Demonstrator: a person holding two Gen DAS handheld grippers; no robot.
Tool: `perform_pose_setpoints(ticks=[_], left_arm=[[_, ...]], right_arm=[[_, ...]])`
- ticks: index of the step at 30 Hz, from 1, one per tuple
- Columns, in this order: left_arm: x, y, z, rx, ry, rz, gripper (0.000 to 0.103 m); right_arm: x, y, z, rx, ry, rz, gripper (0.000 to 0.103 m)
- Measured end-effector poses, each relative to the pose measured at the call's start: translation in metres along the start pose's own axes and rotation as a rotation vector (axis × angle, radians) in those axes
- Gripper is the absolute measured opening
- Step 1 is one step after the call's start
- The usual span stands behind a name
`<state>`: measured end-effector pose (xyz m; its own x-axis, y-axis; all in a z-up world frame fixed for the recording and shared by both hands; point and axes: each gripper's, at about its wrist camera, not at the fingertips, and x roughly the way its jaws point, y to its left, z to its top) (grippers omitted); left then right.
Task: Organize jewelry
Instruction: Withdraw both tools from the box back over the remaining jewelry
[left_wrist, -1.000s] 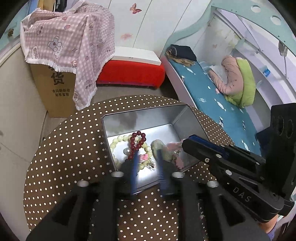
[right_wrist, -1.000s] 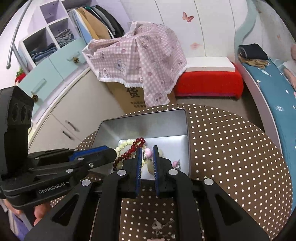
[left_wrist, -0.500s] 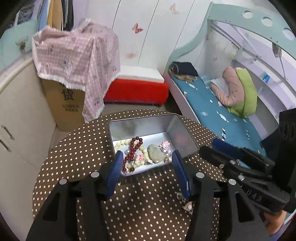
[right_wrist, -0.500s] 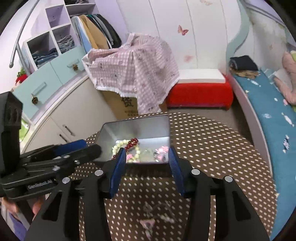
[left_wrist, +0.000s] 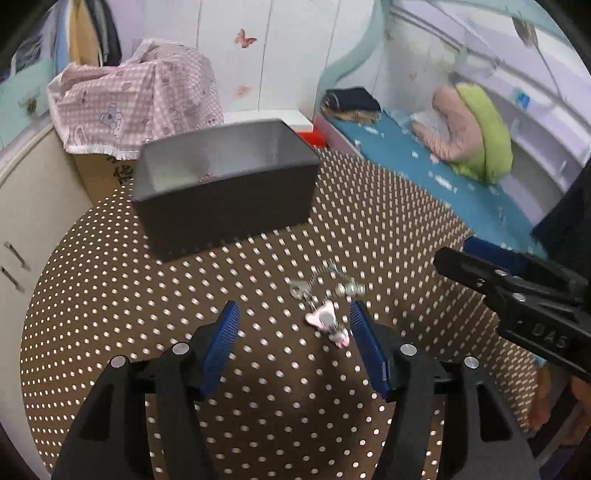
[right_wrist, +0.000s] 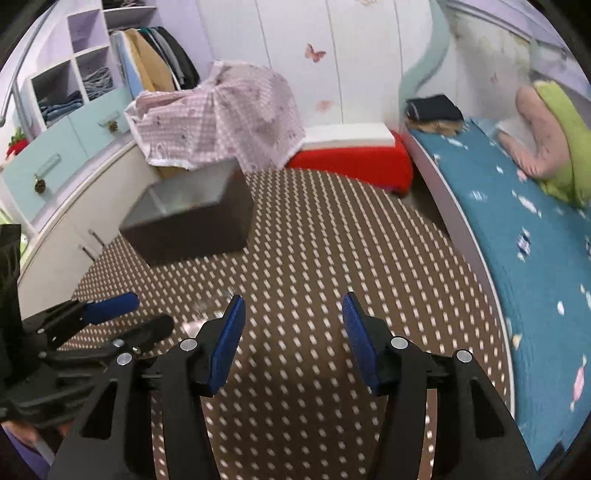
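Left wrist: fingers (left_wrist: 229, 325) opening, empty.

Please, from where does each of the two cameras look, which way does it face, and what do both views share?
Left wrist: sits on the left hand-held gripper, faces down over the dotted table at loose jewelry; jaws opening, nothing between them; right hand-held gripper at right edge.
Right wrist: sits on the right hand-held gripper, faces bare dotted cloth; jaws opening, empty; left hand-held gripper at left.
Shared: metal box, pink checked cloth, bed.
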<state>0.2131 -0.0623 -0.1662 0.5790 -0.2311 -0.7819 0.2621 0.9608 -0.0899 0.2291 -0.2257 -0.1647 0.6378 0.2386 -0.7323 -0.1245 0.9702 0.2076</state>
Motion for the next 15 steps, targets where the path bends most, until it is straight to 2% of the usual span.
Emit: perform_pose_setpoints(ticks=[9, 15], left_arm=[[0.016, -0.01, -0.007, 0.033, 0.04, 0.039, 0.055], [0.006, 0.014, -0.018, 0.007, 0.027, 0.113, 0.055]], right_arm=[[0.004, -0.013, -0.019, 0.028, 0.022, 0.034, 0.054], [0.008, -0.011, -0.019, 0.025, 0.028, 0.055, 0.054]])
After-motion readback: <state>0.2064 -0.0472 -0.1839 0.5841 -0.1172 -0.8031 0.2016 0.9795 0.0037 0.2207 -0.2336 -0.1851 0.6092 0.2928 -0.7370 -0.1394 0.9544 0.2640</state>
